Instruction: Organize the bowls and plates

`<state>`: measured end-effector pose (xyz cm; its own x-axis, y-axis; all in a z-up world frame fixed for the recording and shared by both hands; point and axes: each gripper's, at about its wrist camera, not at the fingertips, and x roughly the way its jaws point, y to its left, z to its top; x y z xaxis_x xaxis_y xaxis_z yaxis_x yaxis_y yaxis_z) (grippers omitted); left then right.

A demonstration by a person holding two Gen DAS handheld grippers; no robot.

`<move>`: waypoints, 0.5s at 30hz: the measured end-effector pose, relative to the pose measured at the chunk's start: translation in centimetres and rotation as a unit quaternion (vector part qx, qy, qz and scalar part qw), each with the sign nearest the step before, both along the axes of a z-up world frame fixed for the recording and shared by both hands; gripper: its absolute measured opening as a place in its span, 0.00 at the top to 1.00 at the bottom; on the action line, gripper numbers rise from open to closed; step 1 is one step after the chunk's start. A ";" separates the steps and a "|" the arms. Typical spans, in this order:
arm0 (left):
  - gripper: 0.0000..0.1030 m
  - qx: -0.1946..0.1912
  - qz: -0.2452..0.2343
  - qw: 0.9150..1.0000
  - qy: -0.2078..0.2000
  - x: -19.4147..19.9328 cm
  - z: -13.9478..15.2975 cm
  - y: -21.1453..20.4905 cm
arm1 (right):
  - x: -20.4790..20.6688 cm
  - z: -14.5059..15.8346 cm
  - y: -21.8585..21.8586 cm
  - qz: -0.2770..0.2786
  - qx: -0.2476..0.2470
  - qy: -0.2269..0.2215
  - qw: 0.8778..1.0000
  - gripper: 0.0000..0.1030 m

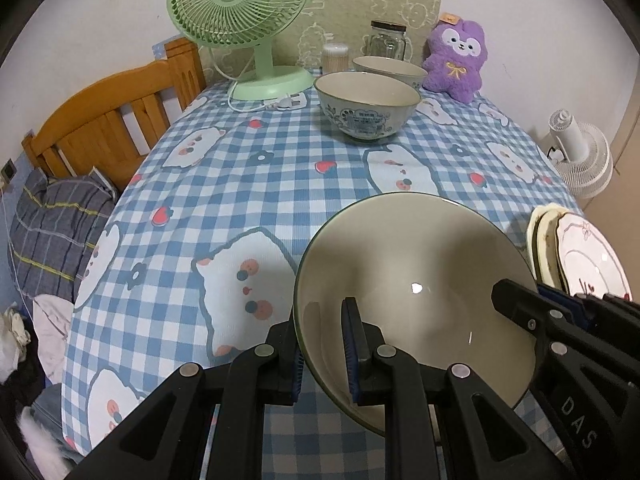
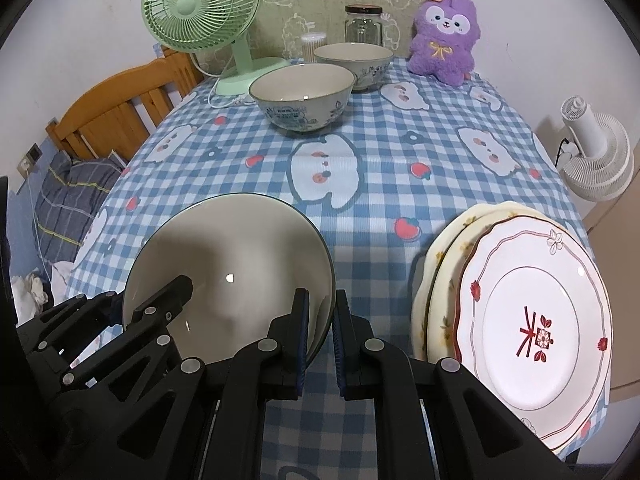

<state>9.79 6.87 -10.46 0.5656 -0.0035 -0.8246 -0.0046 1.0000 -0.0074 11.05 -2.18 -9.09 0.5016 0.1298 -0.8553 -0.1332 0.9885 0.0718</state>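
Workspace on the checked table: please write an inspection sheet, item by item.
Surface: table under a blue checked tablecloth.
Job's things: grey bowl held at its rim; two patterned bowls at the far end; plate stack at the right edge.
Clutter: green fan, glass jar, toothpick holder, purple plush.
Grippers: left tool and right tool both shut on the grey bowl's rim.
Cables: fan cord with plug, lying loose.
Surroundings: wooden bed frame, white fan.
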 end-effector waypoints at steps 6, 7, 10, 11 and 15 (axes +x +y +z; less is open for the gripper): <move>0.86 -0.005 0.001 1.000 0.000 -0.2 -0.1 -0.1 | -0.1 -0.1 0.0 0.001 0.002 0.001 1.000 0.86; 0.86 -0.005 0.001 1.000 0.000 -0.2 -0.1 0.0 | -0.1 -0.1 -0.1 0.001 0.001 0.001 1.000 0.86; 0.73 -0.003 -0.007 1.000 0.001 -0.2 -0.1 -0.2 | -0.2 0.0 -0.1 0.002 0.006 0.001 1.000 0.86; 0.69 -0.002 -0.012 1.000 0.001 -0.2 -0.1 -0.3 | -0.2 0.0 -0.2 0.003 0.013 0.000 1.000 0.86; 0.55 0.009 -0.018 1.000 -0.014 -0.5 0.4 -0.7 | -0.2 0.1 0.0 0.016 0.009 -0.003 1.000 0.85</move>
<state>9.32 6.16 -10.03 0.5880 -0.0096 -0.8088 0.0306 0.9995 0.0104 10.86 -2.19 -8.98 0.5020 0.1620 -0.8496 -0.1657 0.9821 0.0894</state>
